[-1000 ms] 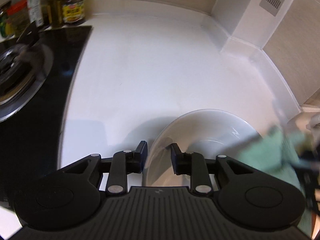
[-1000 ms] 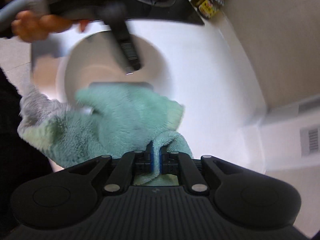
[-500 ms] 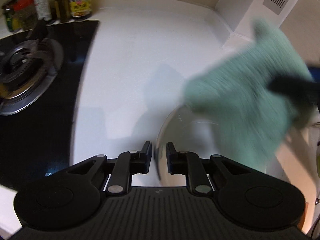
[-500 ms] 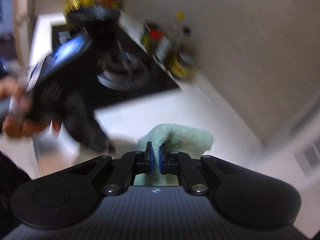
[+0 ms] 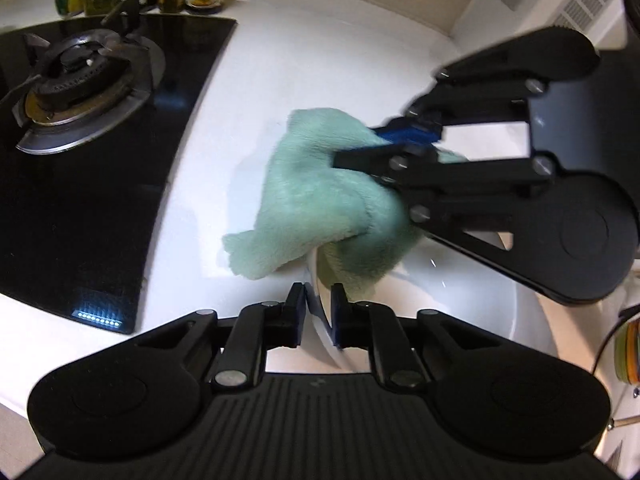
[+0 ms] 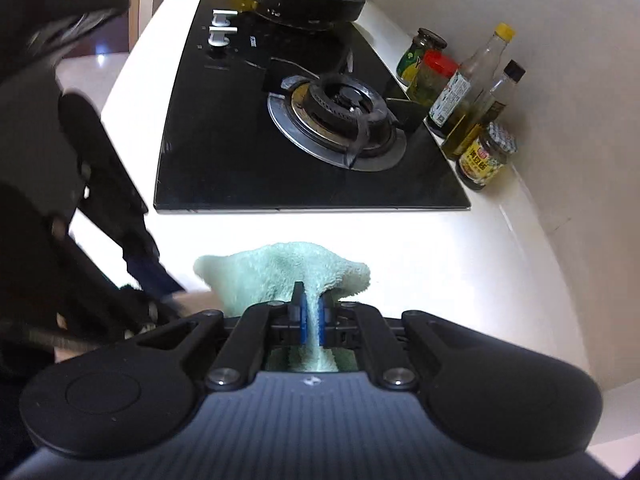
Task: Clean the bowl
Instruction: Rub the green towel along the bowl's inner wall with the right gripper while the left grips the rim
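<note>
Near the counter's (image 5: 340,52) front edge, beside the stove (image 5: 100,184), the bowl's (image 5: 460,300) rim sits pinched in the left claw (image 5: 317,312), jaws just closed; the right claw (image 6: 311,316) above pinches the cloth (image 5: 320,196) over it.

bowl (image 5: 460,304) rim pinched, green cloth (image 5: 320,200) inside

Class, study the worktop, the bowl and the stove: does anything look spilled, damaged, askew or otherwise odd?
No spill or damage shows. The white bowl is tipped, its rim pinched by the left gripper, and the green cloth in the right gripper drapes over that rim, as wiping requires. The bottles stand upright beside the stove.
</note>
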Demonstrator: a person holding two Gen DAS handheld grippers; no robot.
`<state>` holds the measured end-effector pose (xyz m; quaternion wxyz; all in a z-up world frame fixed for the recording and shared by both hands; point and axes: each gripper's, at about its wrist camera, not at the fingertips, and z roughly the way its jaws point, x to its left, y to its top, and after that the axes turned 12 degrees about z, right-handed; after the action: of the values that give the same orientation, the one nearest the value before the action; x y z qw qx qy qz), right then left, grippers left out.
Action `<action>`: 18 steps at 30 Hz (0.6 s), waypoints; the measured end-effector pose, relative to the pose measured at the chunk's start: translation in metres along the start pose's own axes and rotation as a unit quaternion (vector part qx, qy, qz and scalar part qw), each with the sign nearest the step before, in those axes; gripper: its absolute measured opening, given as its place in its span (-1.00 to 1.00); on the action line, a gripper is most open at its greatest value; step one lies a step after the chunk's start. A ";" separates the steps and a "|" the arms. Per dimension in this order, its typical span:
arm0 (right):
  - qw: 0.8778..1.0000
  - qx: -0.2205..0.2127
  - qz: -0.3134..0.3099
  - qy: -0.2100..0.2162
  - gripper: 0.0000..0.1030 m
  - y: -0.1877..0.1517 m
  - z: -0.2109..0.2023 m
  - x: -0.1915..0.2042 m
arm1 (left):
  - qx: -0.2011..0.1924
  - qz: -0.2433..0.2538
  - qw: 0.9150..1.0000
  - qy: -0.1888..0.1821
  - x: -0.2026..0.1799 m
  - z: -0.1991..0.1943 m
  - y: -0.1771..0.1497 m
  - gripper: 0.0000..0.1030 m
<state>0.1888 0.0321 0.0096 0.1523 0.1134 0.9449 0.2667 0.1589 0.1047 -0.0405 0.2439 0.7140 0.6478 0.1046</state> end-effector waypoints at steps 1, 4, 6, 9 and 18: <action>1.000 0.009 -0.014 -0.026 -0.93 -0.003 0.001 0.002 | -0.004 0.003 1.000 0.009 0.000 0.001 0.002 -0.93; 0.995 0.031 -0.043 -0.079 -0.93 -0.017 0.000 0.009 | -0.013 0.009 1.000 0.011 0.001 0.004 0.007 -0.90; 0.992 0.044 -0.045 -0.107 -0.93 -0.028 -0.006 0.010 | -0.014 0.011 1.000 0.012 0.002 0.004 0.009 -0.88; 0.987 0.069 -0.047 -0.140 -0.92 -0.046 -0.017 0.018 | -0.015 0.016 1.000 0.012 0.002 0.006 0.013 -0.87; 0.988 0.097 -0.013 -0.122 -0.93 -0.069 -0.075 0.050 | 0.036 0.032 0.999 0.012 -0.001 0.005 0.027 -0.89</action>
<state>0.1070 -0.0454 0.0217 0.2579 0.1465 0.9422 0.1559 0.1844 0.1017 -0.0319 0.2069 0.7412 0.6312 0.0971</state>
